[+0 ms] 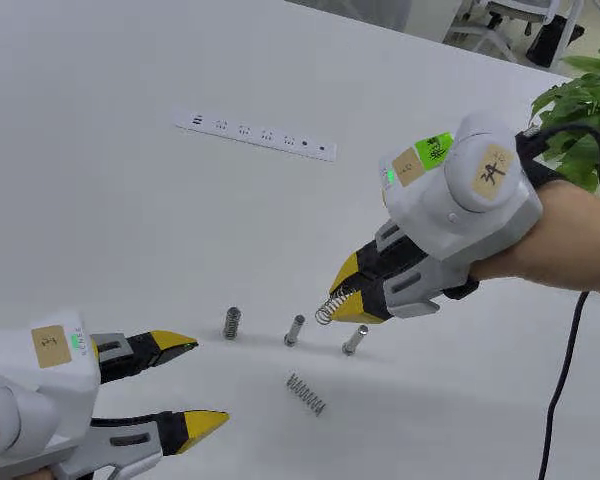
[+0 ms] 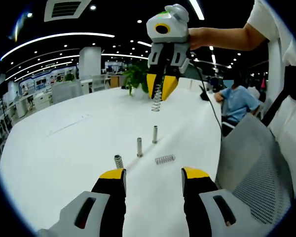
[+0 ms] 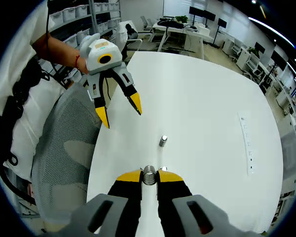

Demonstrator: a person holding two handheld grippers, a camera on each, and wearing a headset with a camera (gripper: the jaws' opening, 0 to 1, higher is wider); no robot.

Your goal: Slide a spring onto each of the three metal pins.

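Observation:
Three metal pins stand upright on the white table. The left pin (image 1: 232, 322) (image 2: 119, 161) carries a spring, while the middle pin (image 1: 294, 330) (image 2: 139, 147) and the right pin (image 1: 354, 340) (image 2: 155, 134) are bare. In front of them lies a loose spring (image 1: 306, 393) (image 2: 165, 159). My right gripper (image 1: 334, 298) (image 2: 158, 89) (image 3: 148, 177) is shut on another spring (image 1: 326, 308) (image 2: 157, 98) (image 3: 148, 175), hovering just above the two bare pins. One pin (image 3: 163, 140) shows beyond its jaws. At the near left my left gripper (image 1: 210, 380) (image 2: 153, 174) (image 3: 119, 108) is open and holds nothing.
A white power strip (image 1: 255, 135) lies further back on the table (image 1: 110, 200). A green plant (image 1: 580, 100) stands at the far right edge, and a black cable (image 1: 565, 360) hangs from the right gripper. A mesh chair (image 2: 251, 163) is beside the table.

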